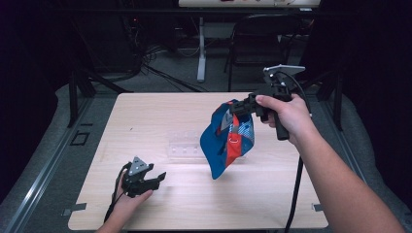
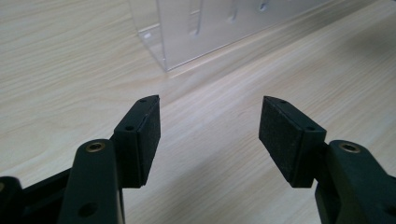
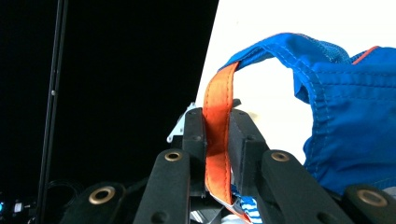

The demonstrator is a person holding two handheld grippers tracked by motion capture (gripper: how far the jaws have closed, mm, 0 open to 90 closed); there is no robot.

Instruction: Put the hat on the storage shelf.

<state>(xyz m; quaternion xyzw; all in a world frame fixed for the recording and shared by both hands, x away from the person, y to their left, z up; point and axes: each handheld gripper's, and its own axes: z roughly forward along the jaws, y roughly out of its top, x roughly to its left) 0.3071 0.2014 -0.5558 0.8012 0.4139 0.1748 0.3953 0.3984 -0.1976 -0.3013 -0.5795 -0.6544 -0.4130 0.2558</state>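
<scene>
Left hand-held gripper (image 1: 154, 178) rests open on the bench (image 1: 160, 116); right hand-held gripper (image 3: 217, 135) clamps the blue cap's (image 1: 227, 138) orange strap (image 3: 219, 116), cap hanging below.

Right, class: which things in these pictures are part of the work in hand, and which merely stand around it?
In the work:
- blue cap, hanging above the table
- orange strap, pinched by the right gripper
- left gripper, open, resting low on the table

Standing around:
- clear plastic box
- black chair behind the table
- floor cables
</scene>
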